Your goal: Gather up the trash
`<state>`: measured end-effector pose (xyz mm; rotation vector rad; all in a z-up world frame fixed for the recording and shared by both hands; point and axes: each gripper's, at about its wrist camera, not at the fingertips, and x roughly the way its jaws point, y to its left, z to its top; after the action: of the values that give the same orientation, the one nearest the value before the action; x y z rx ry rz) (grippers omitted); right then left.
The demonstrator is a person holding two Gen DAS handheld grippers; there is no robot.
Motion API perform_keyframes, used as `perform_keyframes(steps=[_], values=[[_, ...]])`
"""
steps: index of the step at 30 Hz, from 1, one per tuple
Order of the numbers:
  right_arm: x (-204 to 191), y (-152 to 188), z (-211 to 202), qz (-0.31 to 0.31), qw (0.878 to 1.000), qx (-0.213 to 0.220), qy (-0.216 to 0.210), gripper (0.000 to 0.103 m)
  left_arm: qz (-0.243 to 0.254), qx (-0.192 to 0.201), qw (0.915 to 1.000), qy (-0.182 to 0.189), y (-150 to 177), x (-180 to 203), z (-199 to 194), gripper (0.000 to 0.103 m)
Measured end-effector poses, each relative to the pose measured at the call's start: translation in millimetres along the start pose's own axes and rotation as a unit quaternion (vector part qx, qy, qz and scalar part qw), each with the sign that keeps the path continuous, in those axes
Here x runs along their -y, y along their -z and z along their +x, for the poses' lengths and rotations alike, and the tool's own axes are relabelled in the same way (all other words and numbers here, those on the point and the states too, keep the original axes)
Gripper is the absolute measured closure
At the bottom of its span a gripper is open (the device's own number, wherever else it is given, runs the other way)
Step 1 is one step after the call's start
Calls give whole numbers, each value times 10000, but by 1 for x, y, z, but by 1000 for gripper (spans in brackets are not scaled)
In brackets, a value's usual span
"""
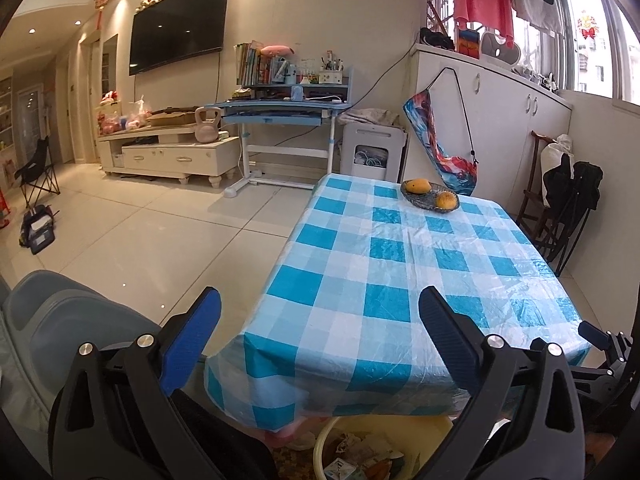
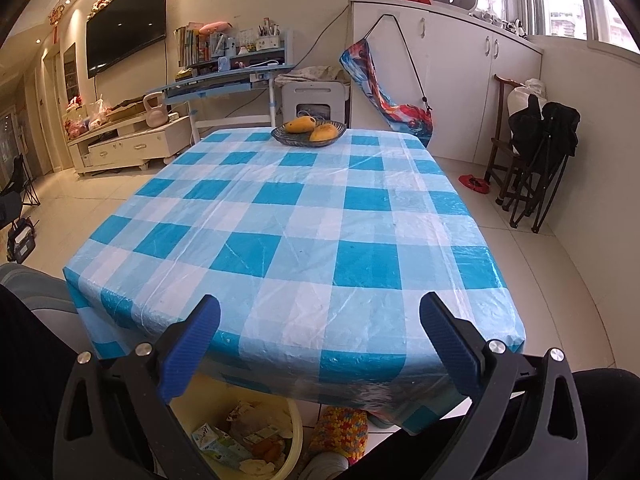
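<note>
The left gripper (image 1: 320,336) holds its blue-padded fingers (image 1: 192,344) spread wide apart, released, with nothing between them. It slants downward past the near left corner of the tabletop (image 1: 400,264), which is draped in a blue-and-white checked plastic cloth. The right gripper (image 2: 320,344) is released as well, its ribbed blue fingers (image 2: 452,348) far apart and empty, tilted down over the near edge of the same cloth. In the left wrist view the tip of the right gripper shows at the far right, just beside the table's near right corner.

Below the fingers, under the near edge of the table, a round pale yellow plastic basin (image 2: 294,432) sits on the floor with its open mouth facing up. It holds the trash (image 2: 236,436): crumpled paper, small printed cartons and orange scraps, heaped with no common direction. A multicoloured crocheted item (image 2: 340,428) lies just beside the basin.

At the far end of the tabletop a dark oval glass dish (image 2: 308,138) carries two yellow mangoes (image 2: 302,124), their long axes lying roughly along the dish. Dark clothing (image 2: 560,420) of the person fills the lower corners.
</note>
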<state>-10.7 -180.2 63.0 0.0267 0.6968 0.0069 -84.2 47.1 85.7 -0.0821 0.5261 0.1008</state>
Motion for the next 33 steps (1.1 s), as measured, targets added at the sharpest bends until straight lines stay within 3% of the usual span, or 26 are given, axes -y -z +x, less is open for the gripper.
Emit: perform_keyframes(steps=[19, 26, 33], values=[[-1, -2, -9, -91, 9998, 197, -39, 7, 215, 164, 9995, -141, -2, 7, -4, 7], [0, -2, -10, -7, 9998, 214, -61, 7, 269, -91, 9995, -120, 0, 10, 5, 7], [0, -2, -9, -8, 9998, 200, -81, 7, 452, 101, 9987, -193, 1, 14, 1, 7]])
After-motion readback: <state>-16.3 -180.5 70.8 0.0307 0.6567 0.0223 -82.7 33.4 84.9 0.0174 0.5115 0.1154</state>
